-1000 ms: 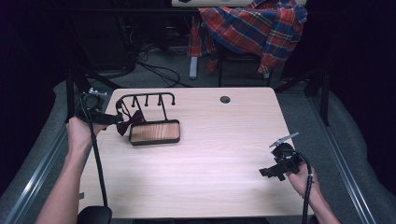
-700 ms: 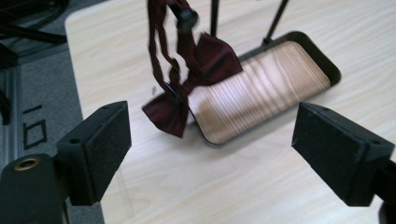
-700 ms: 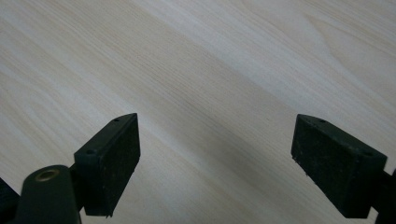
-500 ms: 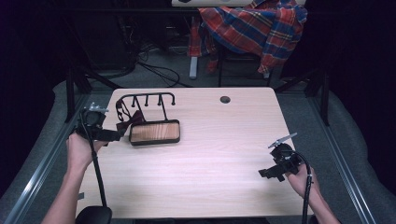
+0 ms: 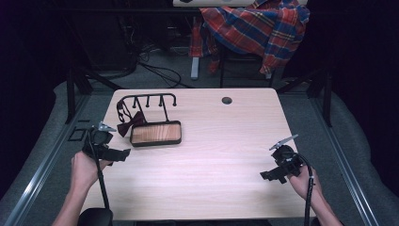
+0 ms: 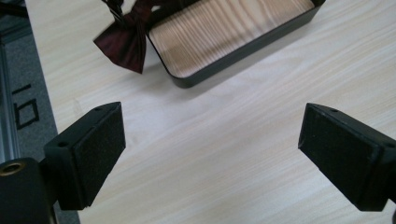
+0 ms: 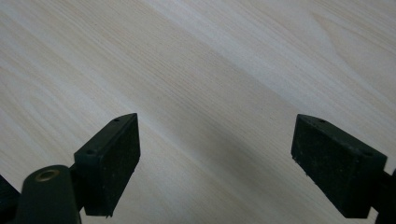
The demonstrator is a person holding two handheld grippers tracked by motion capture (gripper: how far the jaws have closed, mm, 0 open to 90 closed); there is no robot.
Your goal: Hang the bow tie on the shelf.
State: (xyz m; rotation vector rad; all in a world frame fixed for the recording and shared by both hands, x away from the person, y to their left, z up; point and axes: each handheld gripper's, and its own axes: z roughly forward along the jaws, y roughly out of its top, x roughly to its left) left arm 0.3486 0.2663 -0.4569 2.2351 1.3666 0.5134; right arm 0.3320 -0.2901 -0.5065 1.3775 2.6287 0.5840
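A pale wooden counter (image 5: 211, 155) is seen from above, with a person's hands entering from the near edge. Toward its far left stands a black wire rack (image 5: 149, 101) with a row of hooks, fixed to a small wood-lined tray (image 5: 155, 133). A dark red bow tie (image 5: 130, 123) hangs from the rack's left end, draped just beside the tray, likely so it keeps its shape. The left claw (image 5: 120, 154) hovers near the tie, jaws spread wide and empty, aimed at it. The right claw (image 5: 269, 174) rests well apart at the near right, also spread and empty, apparently waiting.
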